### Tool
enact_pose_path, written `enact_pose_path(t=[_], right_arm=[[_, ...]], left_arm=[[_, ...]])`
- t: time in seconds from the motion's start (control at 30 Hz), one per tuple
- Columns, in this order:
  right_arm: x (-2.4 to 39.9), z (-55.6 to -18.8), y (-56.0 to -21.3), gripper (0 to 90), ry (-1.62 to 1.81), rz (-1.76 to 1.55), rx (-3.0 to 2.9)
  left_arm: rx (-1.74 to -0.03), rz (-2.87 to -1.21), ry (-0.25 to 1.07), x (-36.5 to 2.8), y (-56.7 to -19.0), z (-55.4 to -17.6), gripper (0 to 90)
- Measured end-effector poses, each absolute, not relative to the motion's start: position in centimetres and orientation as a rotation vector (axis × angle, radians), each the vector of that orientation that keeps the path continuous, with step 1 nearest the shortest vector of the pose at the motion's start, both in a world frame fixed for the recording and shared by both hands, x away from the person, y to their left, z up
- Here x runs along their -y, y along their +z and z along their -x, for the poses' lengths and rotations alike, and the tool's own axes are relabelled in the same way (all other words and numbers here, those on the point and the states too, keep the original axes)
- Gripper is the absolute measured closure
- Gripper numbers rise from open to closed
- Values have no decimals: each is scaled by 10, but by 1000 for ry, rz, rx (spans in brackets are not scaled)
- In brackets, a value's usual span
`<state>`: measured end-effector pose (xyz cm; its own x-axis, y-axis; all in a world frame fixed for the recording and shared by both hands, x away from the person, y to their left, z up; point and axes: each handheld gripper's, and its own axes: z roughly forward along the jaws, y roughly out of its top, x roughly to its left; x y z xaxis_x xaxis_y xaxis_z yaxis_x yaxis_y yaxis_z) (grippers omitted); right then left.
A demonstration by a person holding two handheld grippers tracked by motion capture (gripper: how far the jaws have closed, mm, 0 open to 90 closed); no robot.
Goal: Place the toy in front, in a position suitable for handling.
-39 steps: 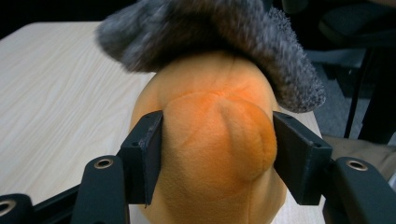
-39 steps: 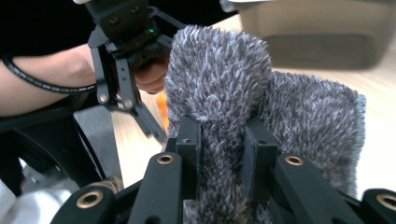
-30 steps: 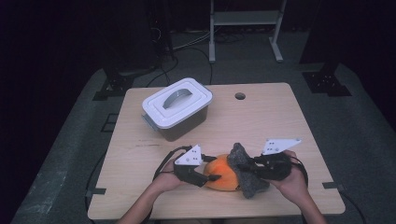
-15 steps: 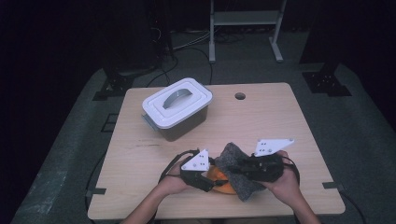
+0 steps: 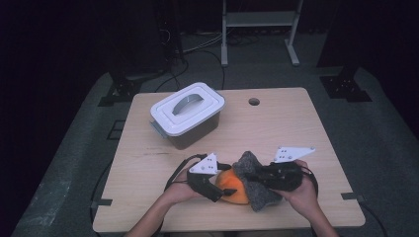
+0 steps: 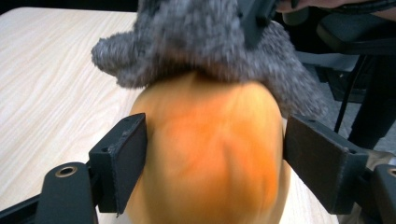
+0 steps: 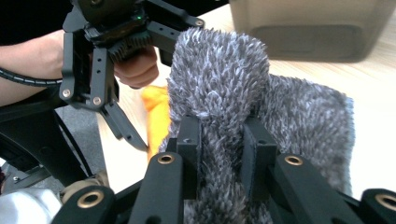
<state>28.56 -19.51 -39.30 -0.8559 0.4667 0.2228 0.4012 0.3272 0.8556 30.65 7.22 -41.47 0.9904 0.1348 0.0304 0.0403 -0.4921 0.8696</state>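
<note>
Orange ball [image 6: 208, 154] between opened left gripper [image 6: 212, 163] jaws — seemingly untouched.

Counter [image 5: 306, 128]: lidded bin [image 5: 187, 114] at rear-left; near front edge, round fruit [image 5: 232, 190] w/ fuzzy cloth [image 5: 257, 185] draped over its right side, left hand-held gripper [image 5: 213, 186] at fruit's left, right hand-held gripper [image 5: 262, 177] on cloth.

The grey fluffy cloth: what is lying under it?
Under the grey fluffy cloth lies an orange rounded thing; the cloth drapes over its top. The part beneath the cloth is covered, so I cannot tell what it is.
</note>
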Motion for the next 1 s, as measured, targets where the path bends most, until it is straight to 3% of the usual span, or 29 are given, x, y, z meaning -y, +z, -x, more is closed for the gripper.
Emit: enact_pose_path(t=[0.23, 0.5, 0.63, 0.7, 1.0], right_arm=[[195, -286, -394, 712, 1596, -815, -2500], [211, -292, -402, 711, 1594, -901, -2500], [204, -291, -403, 710, 1599, -885, -2511], [202, -290, -404, 708, 1585, -881, -2515], [203, -288, -402, 644, 1596, -874, -2491]], left_arm=[[-89, -2085, 133, -77, -416, -308, 373], [-113, -2093, 90, -92, -419, -315, 371], [-131, -2110, 93, -86, -415, -314, 269], [-125, -2114, 112, -84, -415, -312, 265], [-92, -2120, 119, -86, -417, -311, 384]])
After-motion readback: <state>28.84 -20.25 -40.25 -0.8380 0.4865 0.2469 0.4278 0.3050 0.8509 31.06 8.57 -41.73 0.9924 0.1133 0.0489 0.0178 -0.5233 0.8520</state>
